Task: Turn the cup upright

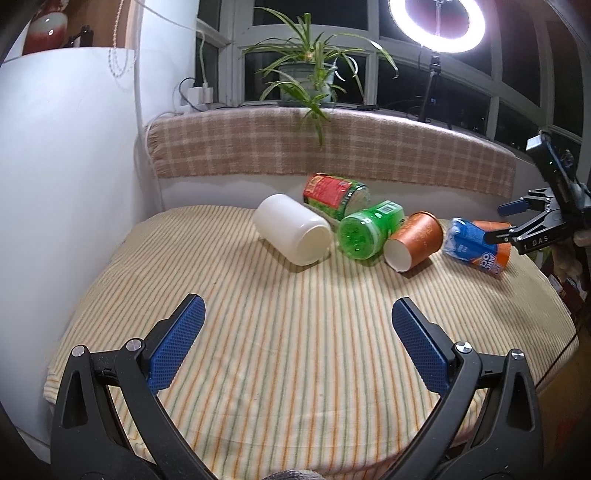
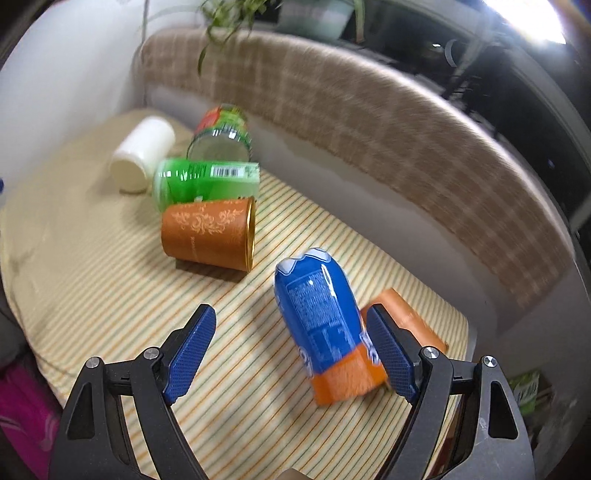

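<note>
Several cups lie on their sides on the striped cloth: a white cup (image 1: 293, 234) (image 2: 142, 158), a red-and-green cup (image 1: 334, 194) (image 2: 221, 131), a green cup (image 1: 369, 230) (image 2: 205, 184), an orange patterned cup (image 1: 413, 240) (image 2: 208, 234), a blue-and-orange cup (image 1: 474, 247) (image 2: 325, 328) and another orange cup (image 2: 404, 321) behind it. My left gripper (image 1: 295, 339) is open and empty, well short of the cups. My right gripper (image 2: 291, 350) (image 1: 506, 225) is open, its jaws either side of the blue-and-orange cup, whose side is near the right pad.
A checked blanket (image 1: 332, 147) covers the raised ledge behind the table. A potted plant (image 1: 308, 79) and a ring light (image 1: 436, 24) stand on the sill. A white wall (image 1: 74, 166) is at the left. The table edge (image 1: 554, 350) drops off at the right.
</note>
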